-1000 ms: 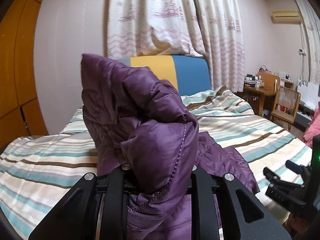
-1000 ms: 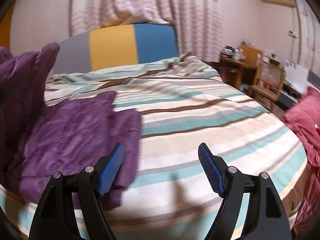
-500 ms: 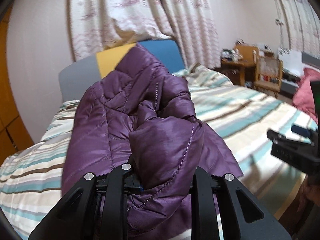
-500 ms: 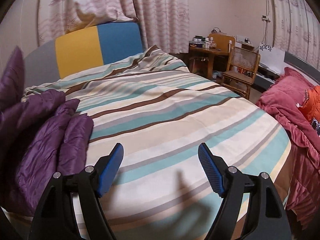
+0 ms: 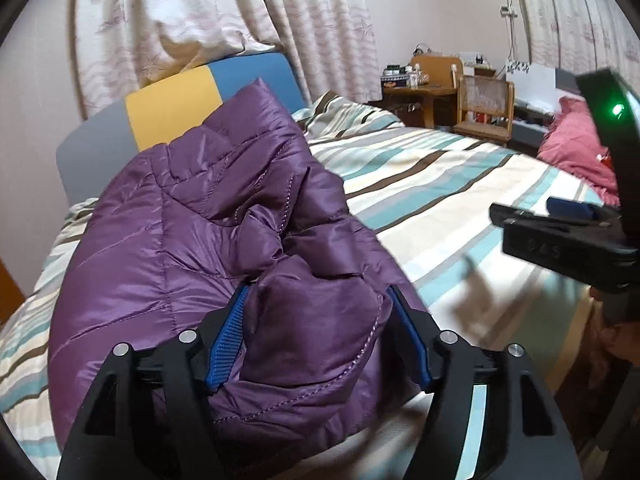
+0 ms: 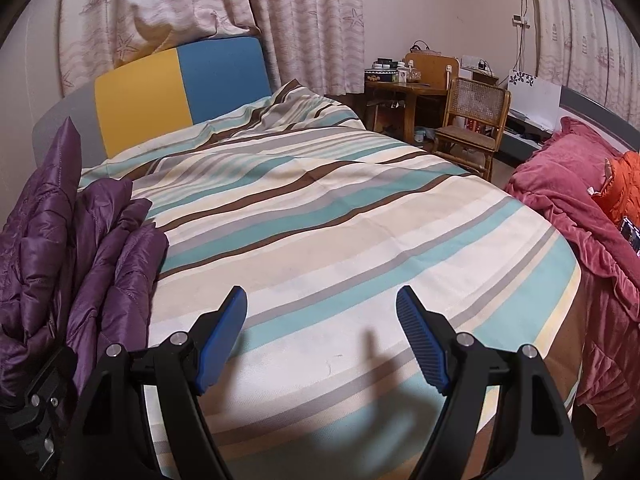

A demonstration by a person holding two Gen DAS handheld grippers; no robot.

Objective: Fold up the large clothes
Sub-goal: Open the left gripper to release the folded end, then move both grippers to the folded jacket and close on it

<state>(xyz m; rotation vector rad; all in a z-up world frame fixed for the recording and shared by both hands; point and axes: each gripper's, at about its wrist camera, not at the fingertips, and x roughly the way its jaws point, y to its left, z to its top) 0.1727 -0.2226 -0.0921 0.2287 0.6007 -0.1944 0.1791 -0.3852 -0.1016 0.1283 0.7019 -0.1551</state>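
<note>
Here, striped bedspread (image 6: 340,240), curtains (image 6: 304,20), left gripper (image 5: 320,332) fingers pinching purple jacket (image 5: 192,240), right gripper (image 6: 322,336) fingers spread, empty.

My cameras show a softly, evenly lit room with strong fisheye bending and dark corners. The purple jacket (image 5: 208,240) carries a satin sheen. Faint shadows fall on the striped bedspread (image 6: 340,240). A green lamp (image 5: 617,109) glares; the right edge there is blurred.
</note>
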